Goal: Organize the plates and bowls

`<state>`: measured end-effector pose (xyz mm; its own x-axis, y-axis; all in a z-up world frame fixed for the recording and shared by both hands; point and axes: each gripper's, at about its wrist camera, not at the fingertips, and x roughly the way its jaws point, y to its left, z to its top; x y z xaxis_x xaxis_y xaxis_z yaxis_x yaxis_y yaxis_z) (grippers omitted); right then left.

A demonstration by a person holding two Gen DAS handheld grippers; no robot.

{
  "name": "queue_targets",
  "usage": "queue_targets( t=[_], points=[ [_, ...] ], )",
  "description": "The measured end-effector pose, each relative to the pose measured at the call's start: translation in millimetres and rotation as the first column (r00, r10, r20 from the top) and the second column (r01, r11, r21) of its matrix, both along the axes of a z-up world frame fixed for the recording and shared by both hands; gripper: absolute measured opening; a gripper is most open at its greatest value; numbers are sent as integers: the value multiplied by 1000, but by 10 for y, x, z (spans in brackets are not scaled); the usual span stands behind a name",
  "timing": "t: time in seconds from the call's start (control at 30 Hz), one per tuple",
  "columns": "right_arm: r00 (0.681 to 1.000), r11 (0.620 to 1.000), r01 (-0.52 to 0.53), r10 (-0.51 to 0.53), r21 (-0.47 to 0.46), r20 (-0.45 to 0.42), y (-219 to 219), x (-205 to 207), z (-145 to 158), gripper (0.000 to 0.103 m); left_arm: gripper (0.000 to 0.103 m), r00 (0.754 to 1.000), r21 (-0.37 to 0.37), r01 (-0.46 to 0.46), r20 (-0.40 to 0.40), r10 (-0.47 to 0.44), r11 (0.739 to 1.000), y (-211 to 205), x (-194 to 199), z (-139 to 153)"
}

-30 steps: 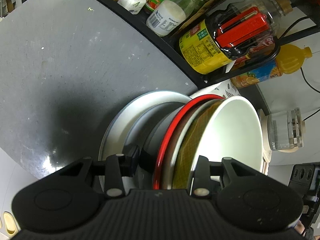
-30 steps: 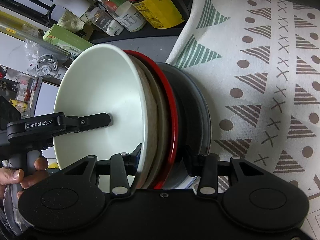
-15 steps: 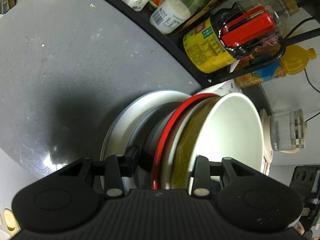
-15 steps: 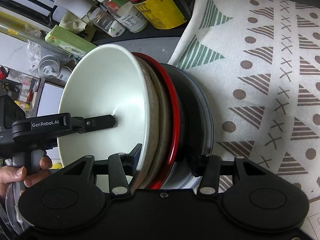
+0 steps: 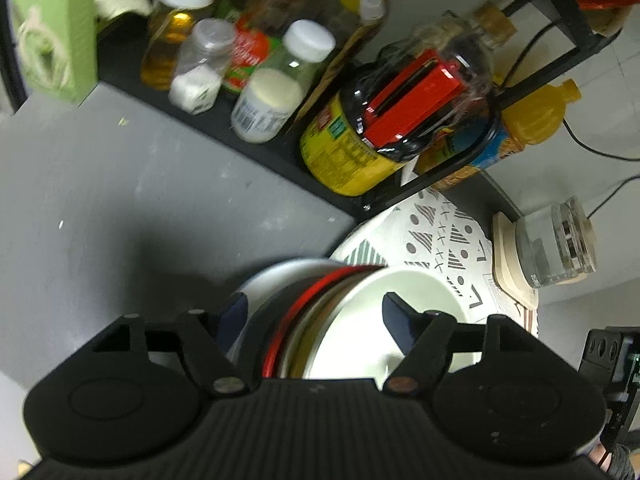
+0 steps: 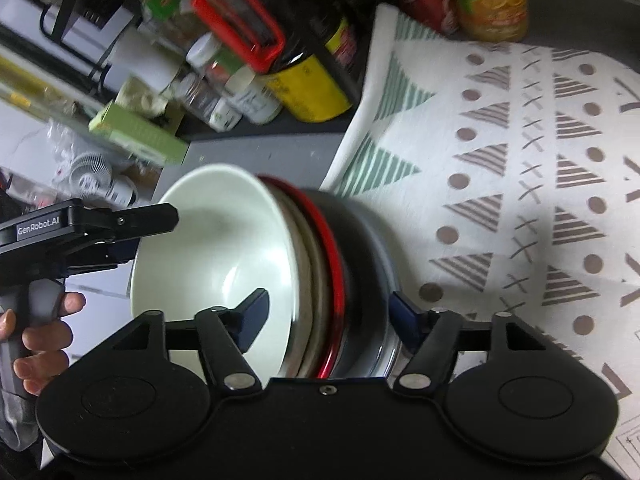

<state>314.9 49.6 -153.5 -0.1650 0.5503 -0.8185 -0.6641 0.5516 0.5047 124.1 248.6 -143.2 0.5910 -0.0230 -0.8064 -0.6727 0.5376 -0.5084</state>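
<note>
Both grippers stood wide: left gripper (image 5: 316, 314) and right gripper (image 6: 332, 312) each straddled the nested stack (image 6: 320, 264), white bowl (image 6: 216, 248) on top.

stack (image 6: 320, 280): bowl (image 6: 216, 248) in plates (nested) | cloth (image 6: 520, 180) right | shelf bottles (image 5: 352, 148) behind

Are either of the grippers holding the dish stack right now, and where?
Neither. Left gripper and right gripper both stand open, straddling the dish stack without clamping its edge.
</note>
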Motion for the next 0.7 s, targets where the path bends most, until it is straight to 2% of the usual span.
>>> queue_targets(
  t=[0.07, 0.13, 0.33, 0.57, 0.63, 0.7],
  points=[
    [1000, 1000, 26, -26, 4, 14, -29, 5, 33, 71, 77, 1000, 18, 27, -7, -27, 999, 38, 69, 45],
    [998, 999, 52, -52, 10, 28, -76, 2, 80, 80, 79, 999, 39, 49, -16, -48, 998, 66, 135, 80],
    [987, 992, 119, -124, 50, 100, -271, -3, 266, 95, 81, 997, 69, 76, 8, -77, 995, 69, 282, 185],
    [959, 974, 208, -220, 88, 177, -607, 1, 416, 98, 82, 994, 117, 70, 73, -79, 991, -83, 371, 399],
    [946, 966, 239, -255, 103, 201, -717, -17, 480, 103, 82, 992, 140, 84, 79, -96, 987, -159, 389, 476],
    [932, 955, 268, -290, 126, 217, -861, -44, 559, 103, 85, 992, 177, 92, 69, -106, 980, -253, 387, 560]
  ],
)
